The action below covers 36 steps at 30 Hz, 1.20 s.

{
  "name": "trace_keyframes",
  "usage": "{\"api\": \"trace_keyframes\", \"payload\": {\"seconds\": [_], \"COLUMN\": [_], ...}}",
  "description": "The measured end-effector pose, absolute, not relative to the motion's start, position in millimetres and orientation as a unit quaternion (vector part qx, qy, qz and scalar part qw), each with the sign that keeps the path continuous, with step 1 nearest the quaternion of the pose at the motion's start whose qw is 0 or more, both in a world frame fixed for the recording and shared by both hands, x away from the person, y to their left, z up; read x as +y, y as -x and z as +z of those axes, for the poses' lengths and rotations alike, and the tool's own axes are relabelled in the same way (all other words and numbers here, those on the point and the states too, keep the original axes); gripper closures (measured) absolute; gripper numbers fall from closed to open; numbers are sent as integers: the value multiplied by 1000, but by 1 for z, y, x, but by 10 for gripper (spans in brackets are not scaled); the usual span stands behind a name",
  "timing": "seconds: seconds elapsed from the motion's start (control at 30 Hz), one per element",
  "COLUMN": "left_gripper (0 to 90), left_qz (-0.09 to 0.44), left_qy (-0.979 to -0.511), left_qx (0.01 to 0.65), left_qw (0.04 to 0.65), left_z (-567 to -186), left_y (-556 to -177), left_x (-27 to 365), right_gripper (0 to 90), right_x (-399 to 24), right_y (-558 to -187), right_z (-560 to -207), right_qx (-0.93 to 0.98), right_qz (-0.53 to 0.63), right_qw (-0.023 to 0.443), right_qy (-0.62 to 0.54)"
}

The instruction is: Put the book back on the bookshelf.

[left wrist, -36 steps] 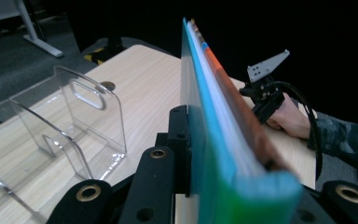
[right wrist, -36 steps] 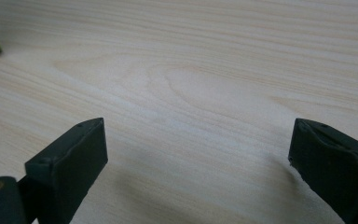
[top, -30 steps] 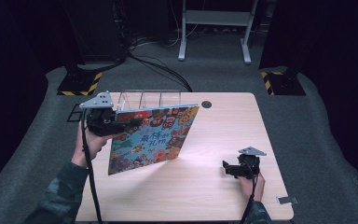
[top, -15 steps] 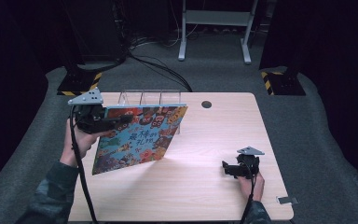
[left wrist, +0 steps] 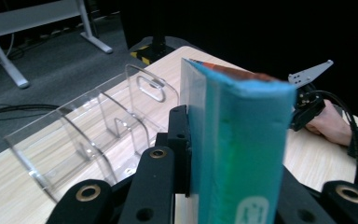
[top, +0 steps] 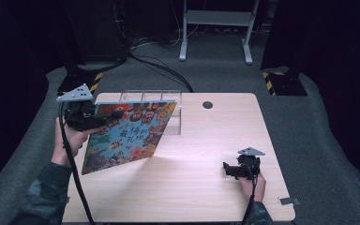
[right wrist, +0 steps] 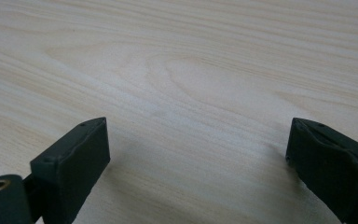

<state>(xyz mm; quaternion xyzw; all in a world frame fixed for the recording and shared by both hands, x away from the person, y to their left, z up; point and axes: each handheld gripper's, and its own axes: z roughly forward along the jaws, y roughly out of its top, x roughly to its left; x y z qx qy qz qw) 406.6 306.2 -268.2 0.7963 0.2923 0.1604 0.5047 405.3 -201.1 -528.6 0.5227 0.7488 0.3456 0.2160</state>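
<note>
A thin picture book (top: 129, 133) with a bright cartoon cover hangs tilted above the left half of the table. My left gripper (top: 115, 114) is shut on its upper left edge; in the left gripper view the teal spine (left wrist: 237, 144) stands clamped between the black jaws. A clear acrylic divider rack (top: 168, 101) stands just behind the book at the table's back edge, and its slots (left wrist: 93, 135) show left of the spine. My right gripper (top: 228, 169) rests low at the front right, open, with bare wood (right wrist: 191, 93) between its jaws.
The wooden table (top: 206, 150) has a round cable hole (top: 207, 104) at the back. Dark carpet, cables (top: 154, 63) and a metal stand (top: 215, 28) lie beyond it. The other hand and its gripper (left wrist: 310, 100) appear far off in the left gripper view.
My left gripper has carried the book leftward and slightly back, away from the table's middle. The right gripper has stayed where it was.
</note>
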Motion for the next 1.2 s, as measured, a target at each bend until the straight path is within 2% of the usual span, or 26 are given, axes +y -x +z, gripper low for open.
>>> {"api": "trace_keyframes", "payload": {"seconds": [1.2], "left_gripper": [807], "left_qz": [237], "left_qy": [-740], "left_qx": [393], "left_qw": [493], "left_z": [-246], "left_y": [-417], "left_x": [356], "right_gripper": [45], "right_x": [-197], "right_y": [-406], "right_z": [-529], "right_qx": [751], "right_qz": [333], "right_qw": [221], "right_qy": [-525]}}
